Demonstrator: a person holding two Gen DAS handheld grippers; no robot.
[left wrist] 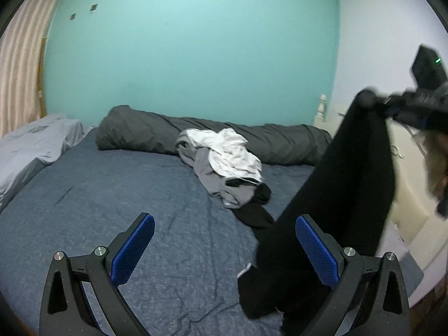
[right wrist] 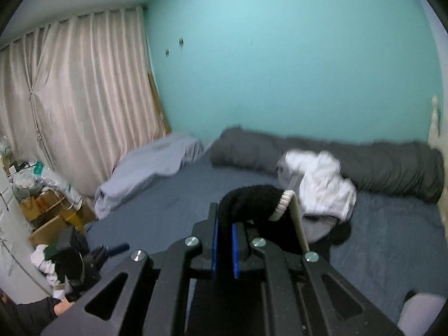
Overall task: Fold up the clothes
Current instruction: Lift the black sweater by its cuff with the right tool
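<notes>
Bed (left wrist: 117, 212) with a blue-grey sheet, set against a teal wall (left wrist: 196, 50). Along the wall side lies a rolled dark grey blanket (left wrist: 145, 131), with a pale grey pillow (left wrist: 30, 142) at the left end. Pile of clothes (left wrist: 224, 162) in the middle of the bed, just in front of the blanket: white on top, grey beneath, black at the near edge. Left claw (left wrist: 224, 249): spread wide, blue pads (left wrist: 134, 249) apart, nothing between them, low over the sheet. Right claw (right wrist: 224, 240): pressed together on a black garment (left wrist: 344, 184), which has a white ribbed edge (right wrist: 282, 204); in the left wrist view this claw is raised at the right edge, blurred, and the garment hangs from it in a long drape, with its lower end bunched on the sheet just beside the left claw's right finger. Cream curtain (right wrist: 78, 98) to the left of the wall. Cardboard boxes (right wrist: 53, 210) and clutter on the floor beside the bed.
</notes>
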